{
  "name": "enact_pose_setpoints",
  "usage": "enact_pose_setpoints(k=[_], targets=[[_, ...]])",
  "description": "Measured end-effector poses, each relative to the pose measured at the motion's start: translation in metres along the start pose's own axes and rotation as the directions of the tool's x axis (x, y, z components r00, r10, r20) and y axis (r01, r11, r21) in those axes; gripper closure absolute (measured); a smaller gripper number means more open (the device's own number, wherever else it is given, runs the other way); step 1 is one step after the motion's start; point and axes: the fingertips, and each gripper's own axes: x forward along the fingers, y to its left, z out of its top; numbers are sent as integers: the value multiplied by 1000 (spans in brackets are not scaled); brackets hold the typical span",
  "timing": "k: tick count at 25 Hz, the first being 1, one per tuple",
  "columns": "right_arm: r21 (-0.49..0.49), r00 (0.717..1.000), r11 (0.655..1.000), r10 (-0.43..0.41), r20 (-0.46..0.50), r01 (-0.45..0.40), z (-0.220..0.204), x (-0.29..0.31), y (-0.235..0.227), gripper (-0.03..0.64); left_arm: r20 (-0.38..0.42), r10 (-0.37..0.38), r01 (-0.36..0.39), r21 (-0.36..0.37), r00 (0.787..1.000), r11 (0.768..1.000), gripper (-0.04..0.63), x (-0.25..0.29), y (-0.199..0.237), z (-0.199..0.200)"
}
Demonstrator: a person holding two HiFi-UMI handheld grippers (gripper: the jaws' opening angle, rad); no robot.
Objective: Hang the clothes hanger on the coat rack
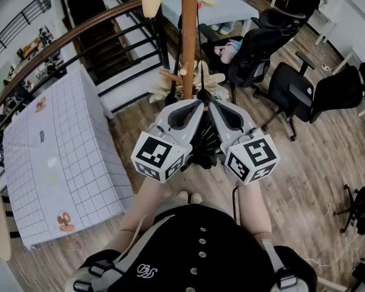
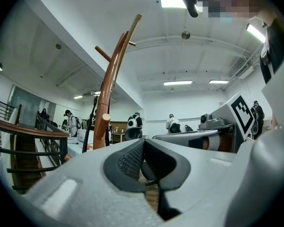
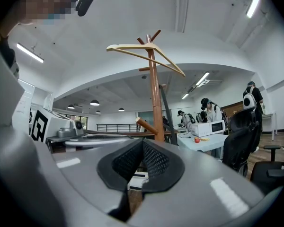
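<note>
Before your torso, head view: you hold the left gripper (image 1: 199, 97) and right gripper (image 1: 208, 100) level, side by side, tips converging near the coat rack (image 1: 188, 41) pole.

Left gripper view: fingers clenched pad to pad, nothing between them; the rack pole rises left of centre.

Right gripper view: fingers likewise clenched, empty. Only this view shows the clothes hanger (image 3: 146, 51) whole, hung across the rack's top, well above both grippers.

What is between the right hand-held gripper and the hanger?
In the right gripper view, only the rack's pole and one peg rise between the shut hand-held gripper and the hanger on top.
</note>
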Motion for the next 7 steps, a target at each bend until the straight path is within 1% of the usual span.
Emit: enact_pose_setpoints(k=[7], targets=[[5,1000,1000,10,-7,-10,-1,1,1,618,3,17,-17,-1,1000,1000,595,0,3,2]])
